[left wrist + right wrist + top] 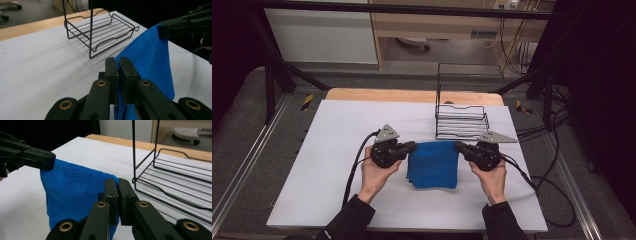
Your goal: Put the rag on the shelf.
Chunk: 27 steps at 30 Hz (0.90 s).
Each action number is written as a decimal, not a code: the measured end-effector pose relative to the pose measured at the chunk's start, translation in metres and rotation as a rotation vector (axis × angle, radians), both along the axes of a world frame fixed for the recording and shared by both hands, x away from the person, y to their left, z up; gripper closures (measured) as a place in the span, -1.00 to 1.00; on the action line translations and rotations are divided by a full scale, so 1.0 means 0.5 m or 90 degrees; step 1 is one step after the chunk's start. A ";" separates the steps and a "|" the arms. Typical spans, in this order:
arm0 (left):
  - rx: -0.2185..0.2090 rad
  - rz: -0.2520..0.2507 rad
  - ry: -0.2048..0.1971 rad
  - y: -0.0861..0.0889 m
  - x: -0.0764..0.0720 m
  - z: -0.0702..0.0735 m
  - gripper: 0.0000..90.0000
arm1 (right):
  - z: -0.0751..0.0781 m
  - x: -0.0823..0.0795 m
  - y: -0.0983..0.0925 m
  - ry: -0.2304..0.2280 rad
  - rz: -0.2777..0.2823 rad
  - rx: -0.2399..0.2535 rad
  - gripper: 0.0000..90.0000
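We see the blue terry microfibre cloth at centre frame in the high view, pinched at its two upper corners and hanging between the grippers, lower part looks folded and resting on the counter. Left gripper has its fingers clamped tight on the cloth's left corner; right gripper likewise, fingers closed on the right corner. So we judge grasp done and the lift begun; what's left is probably carrying it to the black wire rack just above and right of the cloth, or folding it over. We can't tell which.

White counter top, pale wood edge at its far side. Grey floor around, black frame bars upper left and right, cables lower right, light wooden cabinet at top.
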<state>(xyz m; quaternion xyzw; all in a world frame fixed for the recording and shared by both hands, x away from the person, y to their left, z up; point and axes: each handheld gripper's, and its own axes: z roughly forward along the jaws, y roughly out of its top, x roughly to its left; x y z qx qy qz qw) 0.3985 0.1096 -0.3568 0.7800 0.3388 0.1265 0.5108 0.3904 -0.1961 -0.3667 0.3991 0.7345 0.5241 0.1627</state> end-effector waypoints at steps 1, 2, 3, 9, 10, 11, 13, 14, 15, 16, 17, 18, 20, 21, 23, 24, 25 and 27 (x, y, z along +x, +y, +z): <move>-0.002 -0.001 -0.005 -0.001 -0.001 0.003 0.90 | 0.004 -0.002 -0.001 -0.005 -0.002 -0.001 0.93; -0.004 0.000 -0.010 -0.002 -0.002 0.007 0.90 | 0.008 -0.003 -0.002 -0.010 -0.003 -0.001 0.93; -0.008 -0.001 -0.012 -0.003 -0.003 0.010 0.90 | 0.012 -0.005 -0.004 -0.015 -0.004 -0.001 0.94; -0.020 0.000 -0.031 -0.011 -0.003 0.028 0.90 | 0.034 -0.013 -0.011 -0.046 -0.018 0.002 0.94; -0.021 0.000 -0.033 -0.012 -0.002 0.031 0.90 | 0.037 -0.014 -0.012 -0.052 -0.020 0.003 0.93; -0.024 0.003 -0.037 -0.014 -0.002 0.034 0.90 | 0.041 -0.015 -0.013 -0.056 -0.022 0.002 0.94; -0.032 0.005 -0.046 -0.016 0.000 0.039 0.90 | 0.047 -0.017 -0.014 -0.066 -0.028 0.005 0.94; -0.036 0.006 -0.047 -0.017 0.001 0.041 0.90 | 0.050 -0.018 -0.015 -0.071 -0.031 0.005 0.94; -0.039 0.008 -0.051 -0.018 0.002 0.042 0.90 | 0.053 -0.019 -0.016 -0.076 -0.033 0.007 0.94; -0.039 0.008 -0.051 -0.018 0.002 0.042 0.90 | 0.056 -0.021 -0.016 -0.079 -0.037 0.009 0.94; -0.047 0.009 -0.056 -0.019 0.003 0.045 0.90 | 0.059 -0.022 -0.017 -0.086 -0.040 0.009 0.94; -0.050 0.011 -0.059 -0.020 0.004 0.047 0.90 | 0.061 -0.023 -0.017 -0.090 -0.042 0.009 0.94; -0.054 0.011 -0.065 -0.021 0.005 0.054 0.90 | 0.067 -0.025 -0.018 -0.099 -0.046 0.010 0.94; -0.056 0.012 -0.069 -0.022 0.006 0.058 0.90 | 0.070 -0.026 -0.018 -0.103 -0.048 0.011 0.94; -0.058 0.011 -0.076 -0.024 0.006 0.066 0.90 | 0.078 -0.027 -0.019 -0.111 -0.052 0.015 0.94; -0.062 0.011 -0.079 -0.025 0.006 0.071 0.90 | 0.082 -0.028 -0.020 -0.116 -0.055 0.016 0.94; -0.065 0.011 -0.082 -0.027 0.006 0.075 0.90 | 0.086 -0.029 -0.021 -0.123 -0.058 0.016 0.94; -0.069 0.009 -0.090 -0.030 0.006 0.083 0.90 | 0.095 -0.030 -0.023 -0.132 -0.063 0.020 0.94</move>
